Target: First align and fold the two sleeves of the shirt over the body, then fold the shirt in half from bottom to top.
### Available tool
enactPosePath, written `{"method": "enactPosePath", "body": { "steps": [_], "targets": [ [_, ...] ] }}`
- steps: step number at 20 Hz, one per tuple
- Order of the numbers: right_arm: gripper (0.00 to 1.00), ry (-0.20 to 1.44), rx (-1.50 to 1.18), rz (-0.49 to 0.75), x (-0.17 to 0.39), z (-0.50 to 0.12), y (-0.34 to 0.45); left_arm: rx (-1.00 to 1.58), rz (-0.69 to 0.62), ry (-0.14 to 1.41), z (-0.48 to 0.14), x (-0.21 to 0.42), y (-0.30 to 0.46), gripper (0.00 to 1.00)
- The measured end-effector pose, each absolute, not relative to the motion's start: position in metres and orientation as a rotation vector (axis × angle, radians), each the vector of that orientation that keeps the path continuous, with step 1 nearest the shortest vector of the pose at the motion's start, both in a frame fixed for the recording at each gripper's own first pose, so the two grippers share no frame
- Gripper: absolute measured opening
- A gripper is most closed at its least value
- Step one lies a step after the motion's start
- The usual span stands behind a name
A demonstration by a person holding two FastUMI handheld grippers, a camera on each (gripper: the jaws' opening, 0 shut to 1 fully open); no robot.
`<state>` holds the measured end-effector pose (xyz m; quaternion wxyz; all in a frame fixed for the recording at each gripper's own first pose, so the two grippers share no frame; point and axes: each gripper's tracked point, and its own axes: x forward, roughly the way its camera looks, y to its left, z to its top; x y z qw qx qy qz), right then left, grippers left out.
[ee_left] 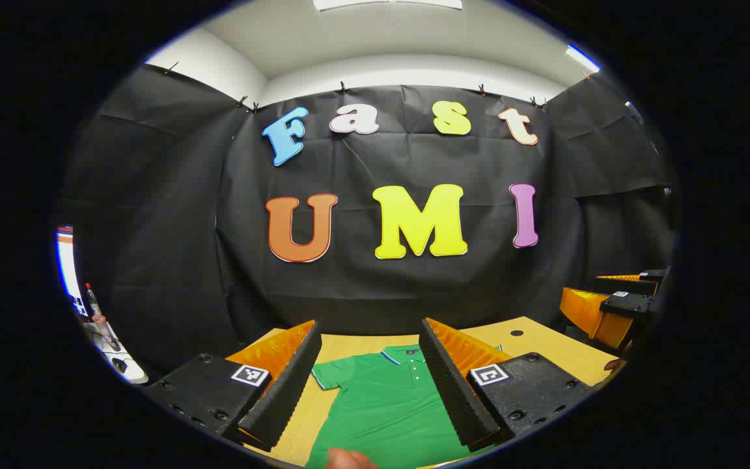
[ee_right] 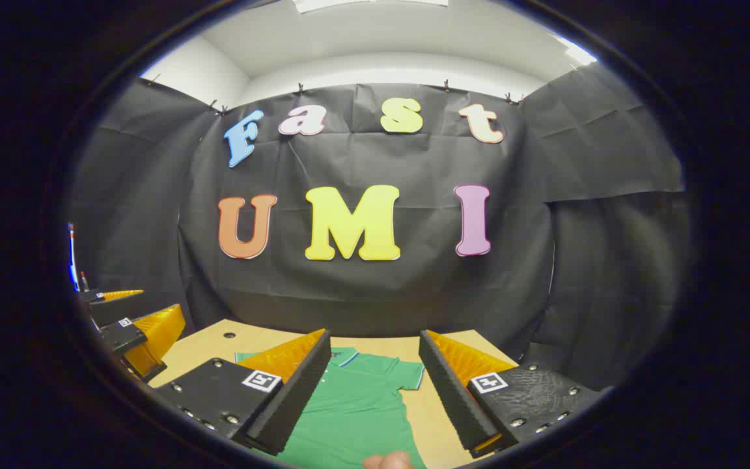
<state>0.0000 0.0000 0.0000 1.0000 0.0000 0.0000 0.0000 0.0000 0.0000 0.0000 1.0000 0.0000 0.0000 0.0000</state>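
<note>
Hovering wide apart, each hand-held gripper (ee_left: 370, 384) (ee_right: 375, 384) partly hides the green shirt (ee_left: 388, 410) (ee_right: 355, 410).

right gripper (ee_right: 375, 384) open, empty | green shirt (ee_right: 355, 407) flat on table (ee_right: 206, 352)

Black cloth (ee_left: 401, 273) hangs across the back of the booth and wraps round both sides, creased in squares and held at its top edge by small clips (ee_left: 342, 86). Above it runs a white wall (ee_left: 407, 70), and over that a pale ceiling (ee_left: 388, 26) with a bright light panel (ee_left: 388, 4) at the top. In the right gripper view the cloth (ee_right: 375, 286) falls in loose folds on the right. Below stands a light wooden desk (ee_left: 544, 348) with a small dark hole (ee_left: 517, 333) in its top. At the far left of the left gripper view a bright gap (ee_left: 66, 267) opens beside the cloth.
</note>
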Motion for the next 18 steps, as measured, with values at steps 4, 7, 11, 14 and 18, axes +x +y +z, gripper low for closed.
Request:
{"method": "enactPosePath", "body": {
  "steps": [4, 7, 11, 14, 18],
  "targets": [
    [0.9, -0.019, 0.001, 0.02, -0.001, 0.011, 0.008, -0.005, 0.027, -0.012, 0.012, 0.009, 0.013, 0.97],
    [0.9, -0.023, -0.019, 0.053, -0.006, 0.012, 0.012, -0.008, 0.051, -0.022, 0.016, 0.007, 0.015, 0.97],
    [0.9, -0.038, -0.021, 0.089, -0.014, 0.018, 0.009, 0.009, 0.068, -0.034, 0.02, -0.008, 0.009, 0.98],
    [0.9, -0.067, -0.023, 0.082, -0.017, 0.025, 0.004, 0.023, 0.042, -0.052, 0.026, -0.014, -0.006, 0.96],
    [0.9, -0.058, -0.02, 0.075, -0.005, 0.017, 0.005, 0.037, 0.013, -0.057, 0.027, -0.008, -0.013, 0.96]
  ]
}}
